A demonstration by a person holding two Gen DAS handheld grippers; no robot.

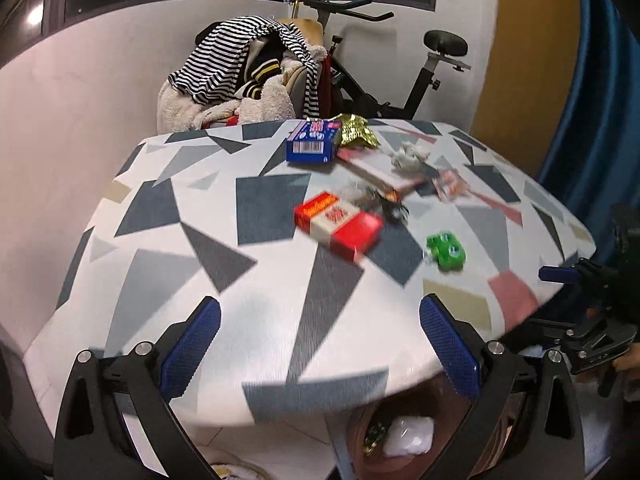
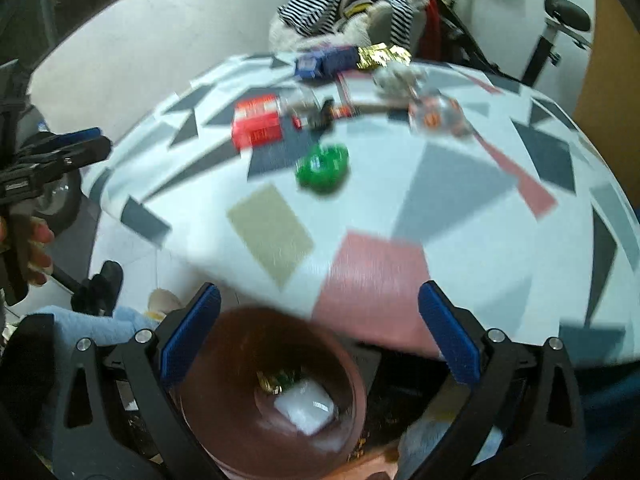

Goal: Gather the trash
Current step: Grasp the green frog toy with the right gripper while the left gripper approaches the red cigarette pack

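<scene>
Trash lies on a table (image 1: 200,288) with a geometric-print cloth: a red and white box (image 1: 338,224) (image 2: 258,120), a blue box (image 1: 312,142) (image 2: 324,62), a gold foil wrapper (image 1: 356,130) (image 2: 382,56), a green wrapper (image 1: 446,250) (image 2: 322,168), crumpled white paper (image 1: 408,156) (image 2: 396,76) and a clear wrapper (image 2: 438,114). A brown bin (image 2: 348,380) (image 1: 356,428) below the table's near edge holds a white wad (image 2: 306,406) and small scraps. My left gripper (image 1: 320,340) is open and empty over the near table edge. My right gripper (image 2: 318,330) is open and empty above the bin.
A chair heaped with striped and fleece clothes (image 1: 248,76) and an exercise bike (image 1: 404,80) stand behind the table. A blue curtain (image 1: 592,100) hangs at the right. The other gripper shows at the right edge of the left wrist view (image 1: 592,312).
</scene>
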